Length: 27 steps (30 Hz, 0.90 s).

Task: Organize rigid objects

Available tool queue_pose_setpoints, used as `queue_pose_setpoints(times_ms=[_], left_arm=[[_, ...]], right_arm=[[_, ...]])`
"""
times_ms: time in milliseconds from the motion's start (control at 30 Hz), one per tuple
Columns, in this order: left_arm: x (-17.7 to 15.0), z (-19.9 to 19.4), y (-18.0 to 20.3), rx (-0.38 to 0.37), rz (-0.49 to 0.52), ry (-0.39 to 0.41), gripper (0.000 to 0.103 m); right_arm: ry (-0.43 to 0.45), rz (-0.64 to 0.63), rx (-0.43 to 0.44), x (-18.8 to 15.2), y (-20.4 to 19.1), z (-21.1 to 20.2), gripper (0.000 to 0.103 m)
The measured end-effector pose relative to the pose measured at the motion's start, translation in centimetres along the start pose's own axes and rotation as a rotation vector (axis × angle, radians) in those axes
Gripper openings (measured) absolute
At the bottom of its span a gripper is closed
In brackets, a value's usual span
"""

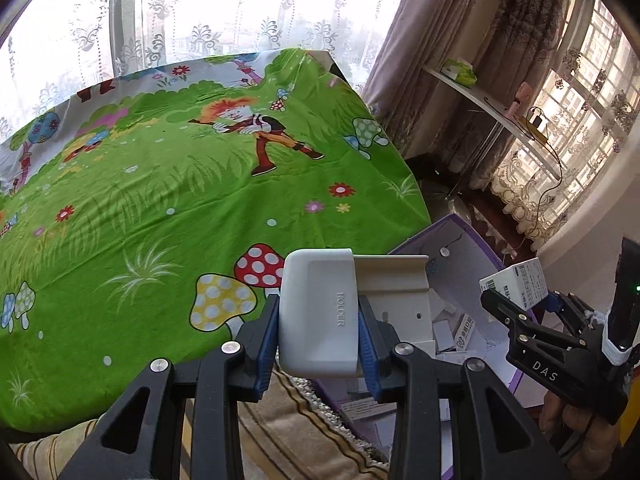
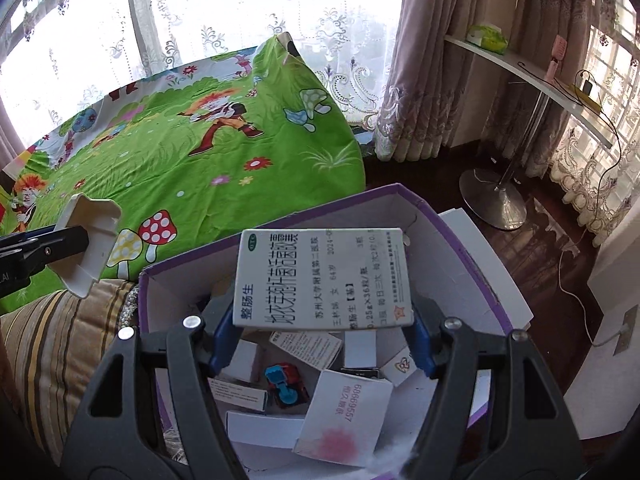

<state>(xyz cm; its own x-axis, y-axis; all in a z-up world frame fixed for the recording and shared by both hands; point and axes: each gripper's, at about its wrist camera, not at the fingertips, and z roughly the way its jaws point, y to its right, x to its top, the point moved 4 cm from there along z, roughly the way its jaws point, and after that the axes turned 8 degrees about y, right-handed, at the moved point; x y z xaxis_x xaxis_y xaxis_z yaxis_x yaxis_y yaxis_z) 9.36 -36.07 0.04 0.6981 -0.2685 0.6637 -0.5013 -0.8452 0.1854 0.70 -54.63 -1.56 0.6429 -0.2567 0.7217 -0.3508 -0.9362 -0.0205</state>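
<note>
My left gripper (image 1: 320,332) is shut on a white plastic holder (image 1: 320,312) marked HOLDER, held above the edge of the green bed cover. The holder also shows in the right wrist view (image 2: 90,240) at the left. My right gripper (image 2: 322,324) is shut on a white medicine box (image 2: 322,276) with Chinese print, held over the open purple-edged cardboard box (image 2: 472,248). In the left wrist view the right gripper (image 1: 524,304) and its medicine box (image 1: 516,284) are at the right, above the purple box (image 1: 460,240).
The purple box holds several small cartons, a card (image 2: 344,416) and a red-and-blue toy (image 2: 286,384). A striped cushion (image 2: 48,340) lies left of it. A green cartoon bed cover (image 1: 160,200) spreads behind. A white shelf on a metal stand (image 2: 496,196) stands at the right.
</note>
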Motion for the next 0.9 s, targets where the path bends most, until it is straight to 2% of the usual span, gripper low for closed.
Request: queue_pose_setpoints(times_ms=[333, 400, 467, 500, 533, 667, 733, 800, 900], left_arm=[[-0.5, 5.1, 8.1, -0.117, 0.089, -0.096, 0.038], [-0.5, 5.8, 8.9, -0.125, 0.098, -0.110, 0.048], [-0.4, 5.8, 9.3, -0.137, 0.095, -0.098, 0.059], [-0.3, 5.6, 9.5, -0.148, 0.094, -0.088, 0.066], [-0.2, 5.4, 9.5, -0.151, 0.095, -0.080, 0.068], [-0.9, 3.3, 8.4, -0.141, 0.085, -0.077, 0.070], [-1.8, 1.7, 7.5, -0.121, 0.061, -0.088, 0.074], [-3.5, -0.2, 6.3, -0.125, 0.013, -0.114, 0.087], [-6.1, -3.1, 4.4, -0.163, -0.090, -0.124, 0.089]], right_arm=[[-0.022, 0.084, -0.067, -1.4, 5.2, -0.6, 0.075], [-0.025, 0.100, -0.086, -1.6, 5.9, -0.8, 0.078], [-0.023, 0.107, -0.107, -1.7, 6.3, -1.2, 0.087], [-0.018, 0.106, -0.108, -1.8, 6.3, -1.4, 0.089], [-0.015, 0.110, -0.113, -1.8, 6.3, -1.6, 0.093], [-0.012, 0.118, -0.120, -1.7, 5.7, -3.0, 0.096], [-0.019, 0.107, -0.111, -1.9, 4.9, -4.0, 0.098], [-0.023, 0.086, -0.105, -2.2, 4.1, -4.9, 0.100], [-0.054, 0.066, -0.117, -3.4, 3.3, -6.6, 0.102]])
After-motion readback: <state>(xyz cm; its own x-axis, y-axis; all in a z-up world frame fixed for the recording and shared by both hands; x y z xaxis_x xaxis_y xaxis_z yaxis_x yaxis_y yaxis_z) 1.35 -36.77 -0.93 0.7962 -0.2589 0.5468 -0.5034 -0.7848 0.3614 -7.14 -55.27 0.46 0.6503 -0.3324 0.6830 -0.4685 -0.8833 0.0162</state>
